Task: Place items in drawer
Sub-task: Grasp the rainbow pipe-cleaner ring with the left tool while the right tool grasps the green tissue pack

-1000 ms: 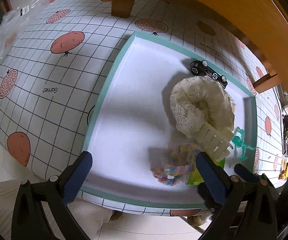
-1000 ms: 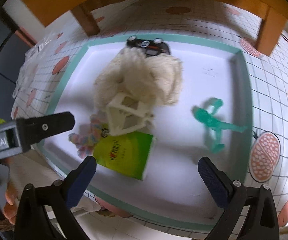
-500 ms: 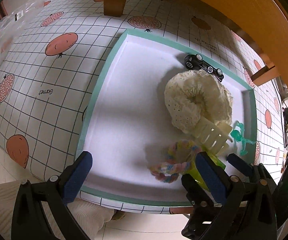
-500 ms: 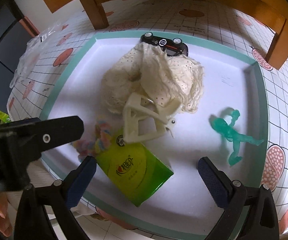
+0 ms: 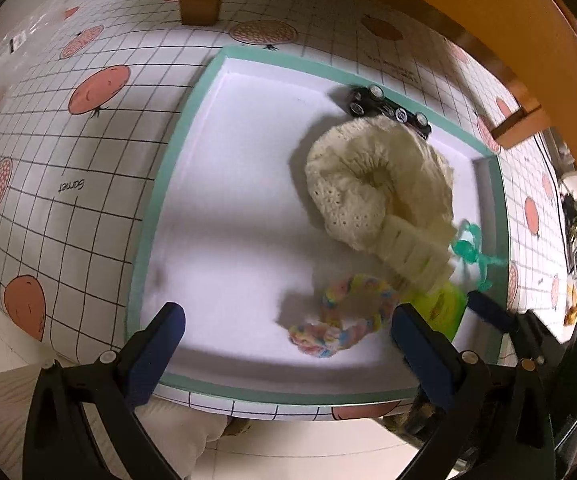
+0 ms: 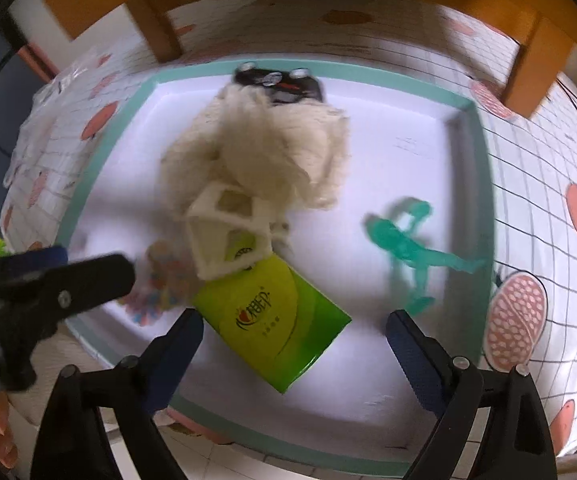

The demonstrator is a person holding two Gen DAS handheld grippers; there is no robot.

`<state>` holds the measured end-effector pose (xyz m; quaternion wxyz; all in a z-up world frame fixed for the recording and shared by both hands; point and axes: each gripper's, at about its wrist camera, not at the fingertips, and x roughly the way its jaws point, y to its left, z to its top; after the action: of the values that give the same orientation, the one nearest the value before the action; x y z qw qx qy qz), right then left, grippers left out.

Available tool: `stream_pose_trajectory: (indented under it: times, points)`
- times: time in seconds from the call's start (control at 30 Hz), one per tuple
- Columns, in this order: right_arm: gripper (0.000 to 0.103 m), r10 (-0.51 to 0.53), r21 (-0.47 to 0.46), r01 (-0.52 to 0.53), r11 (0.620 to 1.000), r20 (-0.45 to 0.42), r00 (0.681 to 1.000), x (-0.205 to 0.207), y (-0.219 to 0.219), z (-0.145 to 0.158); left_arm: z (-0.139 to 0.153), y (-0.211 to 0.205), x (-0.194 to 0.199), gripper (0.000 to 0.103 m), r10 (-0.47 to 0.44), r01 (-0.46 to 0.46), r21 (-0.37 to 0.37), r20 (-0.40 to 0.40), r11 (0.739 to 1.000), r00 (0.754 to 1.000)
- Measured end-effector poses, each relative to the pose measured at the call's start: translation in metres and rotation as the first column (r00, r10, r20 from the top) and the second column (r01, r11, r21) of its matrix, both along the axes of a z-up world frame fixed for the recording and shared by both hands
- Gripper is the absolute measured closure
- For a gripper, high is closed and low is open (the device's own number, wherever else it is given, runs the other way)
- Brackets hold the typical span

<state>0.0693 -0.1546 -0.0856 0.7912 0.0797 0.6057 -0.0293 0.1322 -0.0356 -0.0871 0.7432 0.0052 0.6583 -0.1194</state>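
Both of my tongs hang spread and empty over the near edge of the drawer (image 5: 156, 216), a shallow white tray with a teal rim pulled out under a wooden top. My left tongs (image 5: 284, 340) sit over the near rim on the left side, and my right tongs (image 6: 294, 340) sit over the near rim further right, with nothing between the fingers of either.

By the look of it most of the job is done, since six things already lie inside. The black toy car (image 5: 388, 110) lies against the far wall, on its side or upside down. The cream lace scrunchie (image 5: 372, 184) is bunched just in front of it. The cream hair claw (image 6: 228, 232) leans on the scrunchie and overlaps the green tissue pack (image 6: 276, 320). The pastel braided band (image 5: 348, 328) lies near the front, beside the pack. The green toy figure (image 6: 412, 248) lies flat near the right wall, apart from the heap.

I can't see any loose item waiting outside, so I judge that only closing the drawer is left, if that
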Motion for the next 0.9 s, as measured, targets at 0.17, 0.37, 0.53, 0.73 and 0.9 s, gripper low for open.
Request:
stream_pose_trajectory:
  times: [0.17, 0.37, 0.53, 0.73, 0.9]
  points:
    - [0.009, -0.018, -0.019, 0.017, 1.000, -0.002, 1.000, -0.002, -0.009, 0.000, -0.005, -0.009, -0.003, 0.000, -0.049, 0.049, 0.048, 0.002, 0.998, 0.999]
    - [0.010, -0.023, -0.043, 0.023, 0.999, -0.009, 1.000, -0.006, -0.019, 0.001, -0.012, -0.020, -0.006, 0.001, -0.091, 0.092, 0.082, -0.009, 0.992, 0.996]
    - [0.011, -0.023, -0.038, 0.023, 0.999, -0.004, 1.000, -0.006, -0.018, 0.005, -0.014, -0.018, -0.005, 0.012, -0.074, 0.074, 0.064, -0.013, 0.995, 0.997]
    - [0.013, -0.036, -0.031, 0.037, 0.999, 0.007, 0.999, -0.006, -0.021, 0.018, -0.009, -0.002, -0.003, 0.012, -0.055, 0.055, 0.023, -0.020, 0.998, 0.998]
    - [0.014, -0.047, -0.050, 0.049, 0.998, 0.045, 0.998, -0.007, -0.032, 0.035, -0.004, 0.005, -0.003, 0.012, -0.045, 0.045, 0.009, -0.029, 0.999, 0.999]
